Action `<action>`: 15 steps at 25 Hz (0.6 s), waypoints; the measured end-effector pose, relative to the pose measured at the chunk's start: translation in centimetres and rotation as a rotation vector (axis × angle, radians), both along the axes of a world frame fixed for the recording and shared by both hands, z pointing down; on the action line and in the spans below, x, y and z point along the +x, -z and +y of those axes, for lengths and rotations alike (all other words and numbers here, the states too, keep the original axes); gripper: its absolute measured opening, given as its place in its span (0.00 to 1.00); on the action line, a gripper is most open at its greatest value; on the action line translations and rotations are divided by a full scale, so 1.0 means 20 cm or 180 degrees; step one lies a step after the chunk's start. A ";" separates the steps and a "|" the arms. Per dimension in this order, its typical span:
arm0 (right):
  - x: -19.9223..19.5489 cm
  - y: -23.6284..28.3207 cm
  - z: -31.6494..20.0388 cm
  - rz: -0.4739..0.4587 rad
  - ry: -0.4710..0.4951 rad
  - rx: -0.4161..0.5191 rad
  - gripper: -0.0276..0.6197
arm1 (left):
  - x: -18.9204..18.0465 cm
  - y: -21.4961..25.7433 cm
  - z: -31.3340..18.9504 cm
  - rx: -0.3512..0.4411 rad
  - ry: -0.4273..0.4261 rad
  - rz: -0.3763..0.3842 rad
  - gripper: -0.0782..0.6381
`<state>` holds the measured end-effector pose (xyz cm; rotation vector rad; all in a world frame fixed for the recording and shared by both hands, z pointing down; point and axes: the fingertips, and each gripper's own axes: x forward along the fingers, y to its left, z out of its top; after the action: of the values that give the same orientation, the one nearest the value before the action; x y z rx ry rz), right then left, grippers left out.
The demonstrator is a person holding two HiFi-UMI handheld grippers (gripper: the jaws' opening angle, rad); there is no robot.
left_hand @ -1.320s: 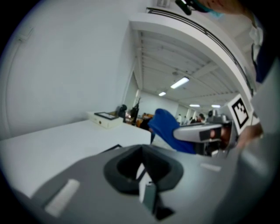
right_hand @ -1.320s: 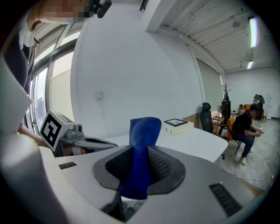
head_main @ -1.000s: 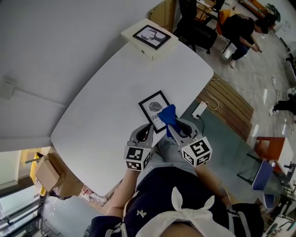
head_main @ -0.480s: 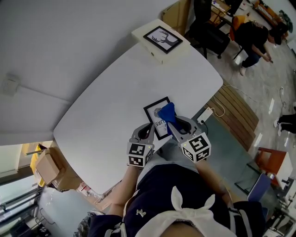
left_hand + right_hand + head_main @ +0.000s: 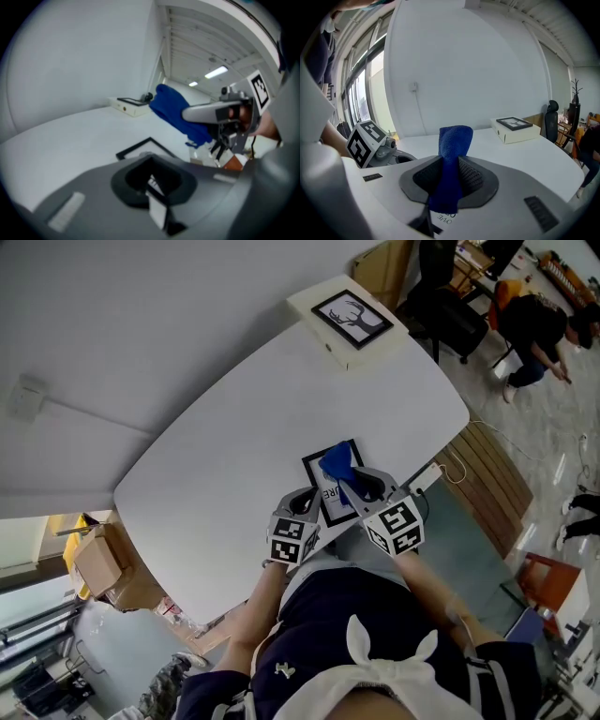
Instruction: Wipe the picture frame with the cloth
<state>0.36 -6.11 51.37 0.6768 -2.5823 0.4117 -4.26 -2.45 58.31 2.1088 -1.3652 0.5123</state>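
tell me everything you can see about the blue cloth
The blue cloth is a small, deep-blue piece of nubby, towel-like fabric. It is bunched into a thick fold and pinched in the right claw, with a rounded end sticking out past the jaws and a short tail behind. It sits over the black picture frame on the white table; whether it touches the frame is unclear.

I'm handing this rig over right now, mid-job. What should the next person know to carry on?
Left gripper: shut on the near edge of the picture frame, which lies flat on the white table.
Right gripper: shut on the blue cloth, which sticks out past the jaws and is raised above the frame, not touching it.
Done: frame held, cloth in the gripper. How much has been wiped cannot be told.
Left: lower the cloth onto the frame and wipe its face and edges.
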 end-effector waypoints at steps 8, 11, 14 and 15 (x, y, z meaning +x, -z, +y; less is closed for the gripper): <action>-0.10 -0.14 -0.03 0.0157 0.0248 -0.0130 0.18 | 0.02 -0.14 0.01 -0.0239 -0.0076 0.0036 0.12; -0.12 -0.19 -0.05 0.0252 0.0318 -0.0166 0.18 | 0.02 -0.18 0.01 -0.0299 -0.0123 0.0028 0.12; -0.15 -0.25 -0.05 0.0332 0.0407 -0.0211 0.18 | 0.01 -0.21 0.00 -0.0363 -0.0152 0.0025 0.12; -0.16 -0.26 -0.05 0.0357 0.0433 -0.0218 0.18 | 0.01 -0.22 0.00 -0.0383 -0.0159 0.0024 0.12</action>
<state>-2.82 -7.11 56.64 0.4831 -2.4779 0.4044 -4.09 -2.49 62.67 2.0494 -1.2482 0.5912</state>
